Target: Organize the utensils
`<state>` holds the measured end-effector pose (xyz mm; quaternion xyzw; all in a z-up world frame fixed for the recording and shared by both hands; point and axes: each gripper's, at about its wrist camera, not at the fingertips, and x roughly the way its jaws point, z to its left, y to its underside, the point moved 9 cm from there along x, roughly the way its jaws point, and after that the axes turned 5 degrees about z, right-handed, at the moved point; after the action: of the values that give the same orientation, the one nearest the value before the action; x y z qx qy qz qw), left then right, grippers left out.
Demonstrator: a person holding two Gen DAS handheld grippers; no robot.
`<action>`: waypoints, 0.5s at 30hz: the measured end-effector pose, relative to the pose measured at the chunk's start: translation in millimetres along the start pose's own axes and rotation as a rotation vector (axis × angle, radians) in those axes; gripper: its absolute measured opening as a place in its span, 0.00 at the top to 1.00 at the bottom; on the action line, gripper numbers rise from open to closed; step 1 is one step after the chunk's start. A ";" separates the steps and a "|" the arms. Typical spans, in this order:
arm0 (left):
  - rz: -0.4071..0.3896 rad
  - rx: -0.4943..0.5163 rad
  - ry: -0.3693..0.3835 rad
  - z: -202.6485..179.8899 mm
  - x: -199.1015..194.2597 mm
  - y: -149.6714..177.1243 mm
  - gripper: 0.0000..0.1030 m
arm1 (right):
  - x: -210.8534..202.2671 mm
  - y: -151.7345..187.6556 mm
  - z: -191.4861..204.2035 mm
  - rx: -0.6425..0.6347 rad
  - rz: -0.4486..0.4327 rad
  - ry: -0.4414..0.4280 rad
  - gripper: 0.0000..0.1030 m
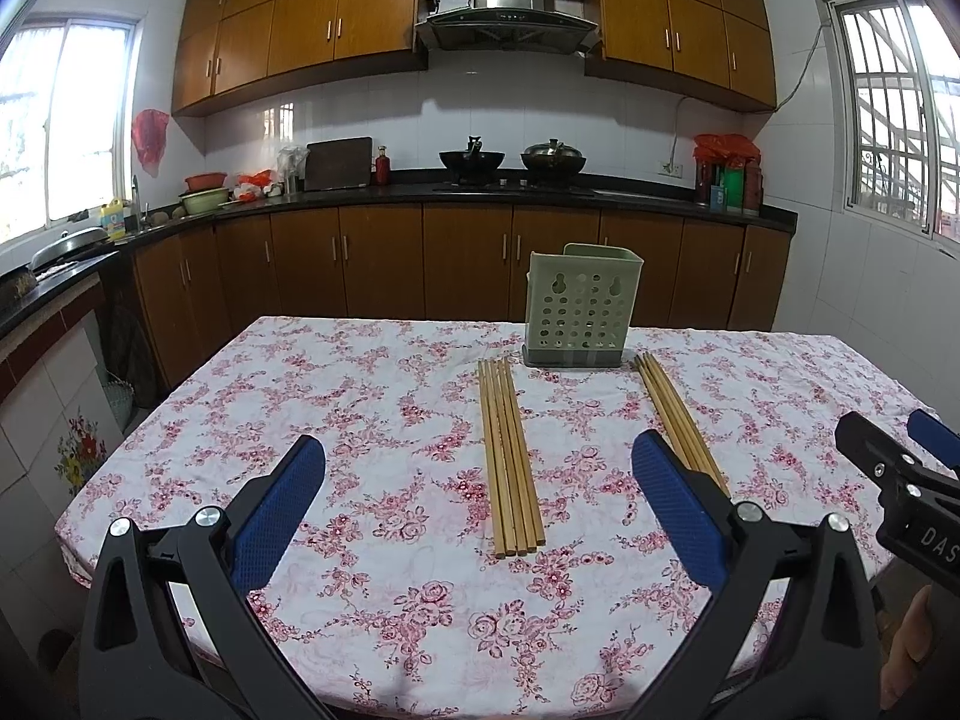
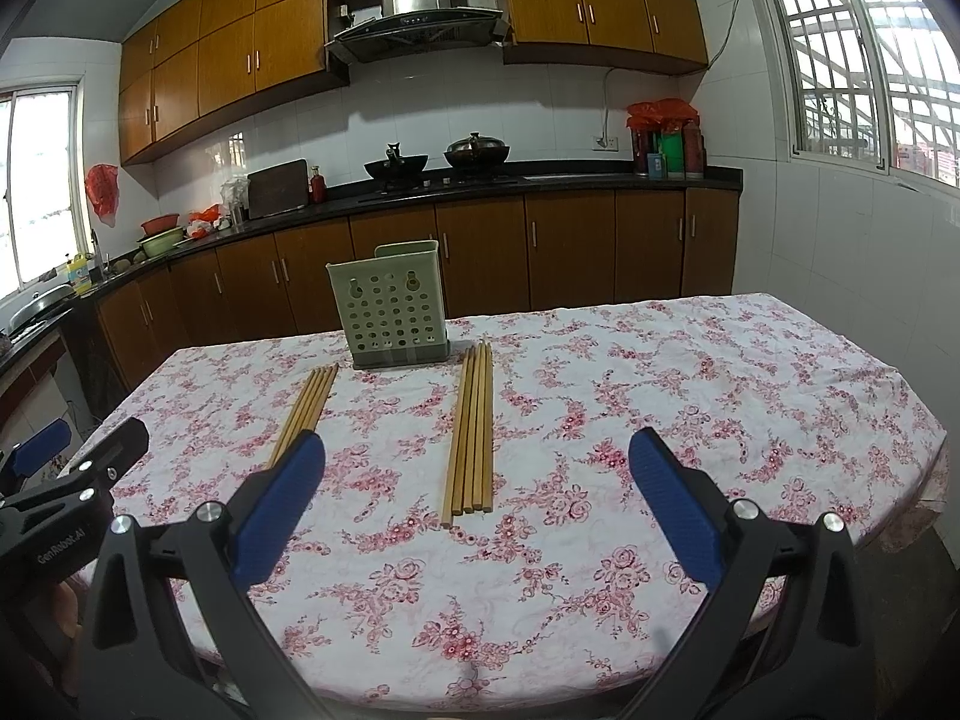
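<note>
A pale green perforated utensil holder (image 1: 581, 312) (image 2: 393, 315) stands upright at the far side of the table. Two bundles of several wooden chopsticks lie flat in front of it. The left bundle (image 1: 510, 456) (image 2: 303, 414) lies between my left gripper's fingers in the left wrist view. The right bundle (image 1: 678, 420) (image 2: 471, 429) lies between my right gripper's fingers in the right wrist view. My left gripper (image 1: 477, 468) is open and empty above the near table. My right gripper (image 2: 477, 468) is open and empty too, and shows at the left wrist view's right edge (image 1: 894, 456).
The table carries a white cloth with pink flowers (image 1: 390, 420) (image 2: 690, 390). Behind it run wooden cabinets, a black counter with two woks (image 1: 510, 162) (image 2: 438, 162) and bottles. Windows are on both side walls.
</note>
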<state>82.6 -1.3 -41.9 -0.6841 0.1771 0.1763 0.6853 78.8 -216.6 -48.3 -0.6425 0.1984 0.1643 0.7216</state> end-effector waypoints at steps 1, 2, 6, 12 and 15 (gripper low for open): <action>0.000 0.000 0.000 -0.1 0.0 0.1 0.02 | -0.1 0.0 0.1 0.000 0.000 0.000 0.04; 0.000 0.000 0.000 -0.1 0.1 0.0 0.02 | -0.2 0.1 0.2 0.000 -0.001 0.000 0.04; 0.003 -0.002 0.000 -0.1 0.3 0.5 0.02 | -0.3 -0.3 0.3 0.000 0.000 -0.001 0.04; 0.002 -0.001 0.000 0.4 -0.9 -3.9 0.02 | -0.1 -0.6 0.9 0.000 0.001 0.000 0.04; 0.002 -0.001 0.002 0.0 -1.0 -3.8 0.02 | -0.1 -0.6 0.7 -0.001 0.000 0.000 0.04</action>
<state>83.6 -1.3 -38.0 -0.6844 0.1784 0.1764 0.6845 79.0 -216.0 -47.7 -0.6428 0.1984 0.1644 0.7214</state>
